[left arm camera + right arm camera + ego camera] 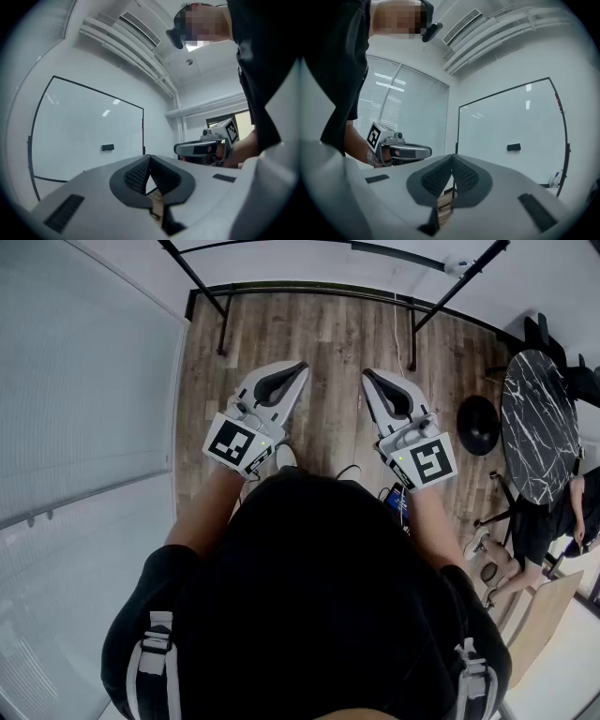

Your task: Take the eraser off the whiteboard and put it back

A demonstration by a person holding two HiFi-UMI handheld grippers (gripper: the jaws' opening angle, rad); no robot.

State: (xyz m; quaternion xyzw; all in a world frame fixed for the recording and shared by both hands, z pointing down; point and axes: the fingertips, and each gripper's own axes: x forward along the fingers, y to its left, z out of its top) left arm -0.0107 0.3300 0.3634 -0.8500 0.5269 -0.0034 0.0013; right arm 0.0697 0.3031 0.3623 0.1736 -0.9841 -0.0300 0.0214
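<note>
Both grippers are held level in front of the whiteboard [511, 117], well apart from it, side by side. The left gripper [150, 158] has its jaws closed tip to tip with nothing between them. The right gripper [452, 158] is the same: ribbed pads meeting, empty. The eraser [513, 147], a small dark block, sits on the whiteboard's face in its lower half, clear of the frame, untouched. We judge the step in hand to be the approach; nothing of the take-off is done yet. To do it well we commit one gripper, probably the right, since the eraser lies fairly straight ahead of it, and we open its jaws wide before we close on the whiteboard, not at the surface. We come in square to the whiteboard, keep the gripper level, and set the pads across the eraser's short dimension so both pads bear on its edges without scraping the whiteboard. We expect it to cling, likely by a magnet, so we pull straight off the whiteboard, not slide. The other gripper keeps back from the whiteboard.
</note>
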